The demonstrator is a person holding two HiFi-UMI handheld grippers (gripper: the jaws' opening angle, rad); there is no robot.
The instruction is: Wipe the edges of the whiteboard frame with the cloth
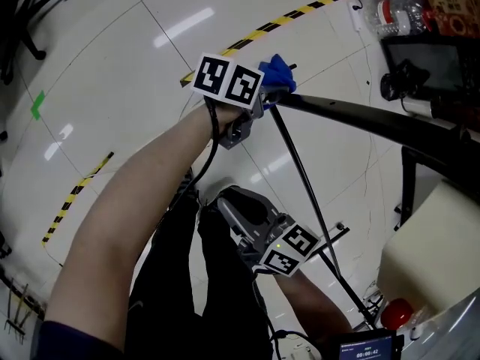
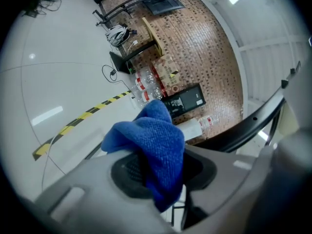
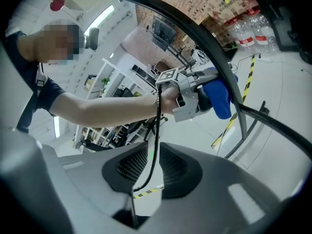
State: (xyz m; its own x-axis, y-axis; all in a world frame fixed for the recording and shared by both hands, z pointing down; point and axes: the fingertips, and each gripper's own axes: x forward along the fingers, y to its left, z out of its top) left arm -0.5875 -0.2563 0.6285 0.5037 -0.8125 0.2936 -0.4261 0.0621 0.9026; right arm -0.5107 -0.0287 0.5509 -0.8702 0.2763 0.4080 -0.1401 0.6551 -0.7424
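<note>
2 grippers show in the head view. The left gripper [image 1: 271, 94], at full arm's reach, holds a blue cloth [image 1: 277, 72] at the far end of the black whiteboard frame [image 1: 360, 115]. The right gripper [image 1: 223, 207] sits lower, near the person's legs, apart from that bar.

Left gripper view: the jaws are clamped on the cloth, which bunches above them.

Right gripper view: the jaws stand narrowly apart and grip nothing. A black cable [image 3: 155, 145] hangs across the gap, seemingly beyond the pads.

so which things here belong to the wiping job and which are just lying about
Job: blue cloth, left gripper shut on it, black frame edge.
Lying about: water bottles, striped floor tape, dark screen, red knob.
</note>
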